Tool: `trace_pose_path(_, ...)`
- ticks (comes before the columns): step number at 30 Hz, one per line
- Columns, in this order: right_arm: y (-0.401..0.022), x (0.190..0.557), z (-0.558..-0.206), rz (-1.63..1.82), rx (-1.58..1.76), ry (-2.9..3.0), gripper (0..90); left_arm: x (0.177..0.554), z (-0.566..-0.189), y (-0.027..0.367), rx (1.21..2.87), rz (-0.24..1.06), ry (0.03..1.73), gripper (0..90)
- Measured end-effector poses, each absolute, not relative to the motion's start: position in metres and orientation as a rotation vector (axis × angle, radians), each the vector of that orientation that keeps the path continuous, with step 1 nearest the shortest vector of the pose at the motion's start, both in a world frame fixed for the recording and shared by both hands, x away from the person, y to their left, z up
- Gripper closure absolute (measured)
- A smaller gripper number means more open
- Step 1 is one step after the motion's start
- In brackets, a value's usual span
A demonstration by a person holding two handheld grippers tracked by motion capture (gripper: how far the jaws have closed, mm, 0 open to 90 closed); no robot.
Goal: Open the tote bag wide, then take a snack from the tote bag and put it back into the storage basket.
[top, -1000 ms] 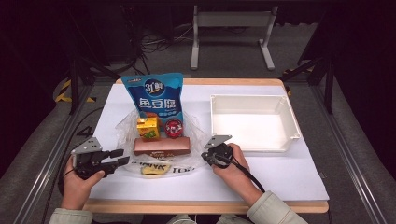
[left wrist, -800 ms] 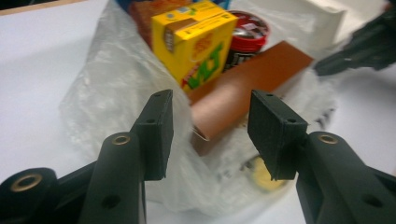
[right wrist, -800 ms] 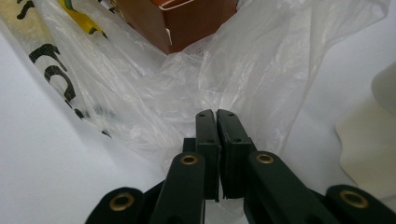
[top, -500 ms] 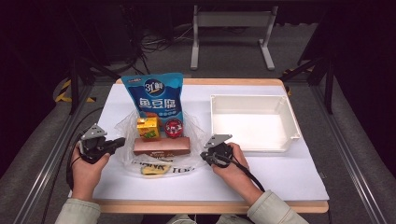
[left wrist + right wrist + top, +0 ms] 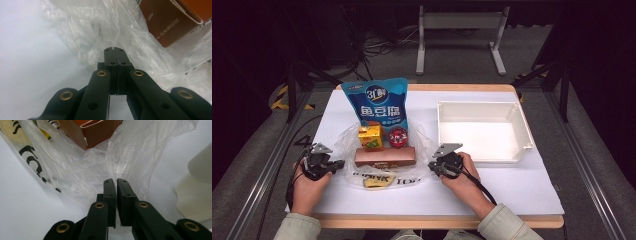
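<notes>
My jaws are pressed together on both sides, each pair pinching an edge of the clear plastic bag (image 5: 384,160). The left gripper (image 5: 114,51) has just been closing, and the thin film is now bunched right at its tips; the right gripper (image 5: 116,182) holds the crinkled film on the opposite side, with only a sliver of daylight between its pads.

The bag lies in the middle of the white table (image 5: 522,185), just in front of me, spread flat between my two hands. On it or in it sit a long brown box (image 5: 385,156), a small yellow carton (image 5: 369,137) and a round red tub (image 5: 397,137), with a tall blue snack pouch (image 5: 375,102) standing behind them. An empty white tray (image 5: 484,131) lies to the right, near my right hand.

To do this step well, I judge I should lift both edges together and evenly, keeping the grips firm, since thin film slips easily. Raising one side faster could tip the box and carton out.
</notes>
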State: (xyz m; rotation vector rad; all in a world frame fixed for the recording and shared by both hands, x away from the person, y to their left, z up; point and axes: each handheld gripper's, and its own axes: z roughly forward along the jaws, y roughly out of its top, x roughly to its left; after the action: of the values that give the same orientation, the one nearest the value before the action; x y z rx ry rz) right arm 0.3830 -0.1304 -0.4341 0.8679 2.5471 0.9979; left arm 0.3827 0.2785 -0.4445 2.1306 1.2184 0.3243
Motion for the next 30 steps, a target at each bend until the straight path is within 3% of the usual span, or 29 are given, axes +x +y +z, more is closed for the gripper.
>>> trace_pose_path(1,-0.131,0.383,-0.433,1.007,0.866,2.546,84.0,0.382,-0.444,0.278,2.122,0.33,1.207,86.5)
trace_pose_path(6,-0.135,0.382,-0.425,1.136,0.871,2.523,77.6,0.374,-0.435,0.283,2.048,0.344,1.165,70.2)
trace_pose_path(10,-0.136,0.381,-0.418,1.21,0.858,2.499,74.7,0.368,-0.426,0.288,2.0,0.355,1.135,64.7)
trace_pose_path(15,-0.137,0.381,-0.403,1.345,0.851,2.438,62.7,0.357,-0.413,0.294,1.935,0.367,1.085,60.4)
trace_pose_path(30,-0.153,0.392,-0.355,1.577,0.821,2.355,50.9,0.344,-0.393,0.305,1.852,0.36,1.008,53.6)
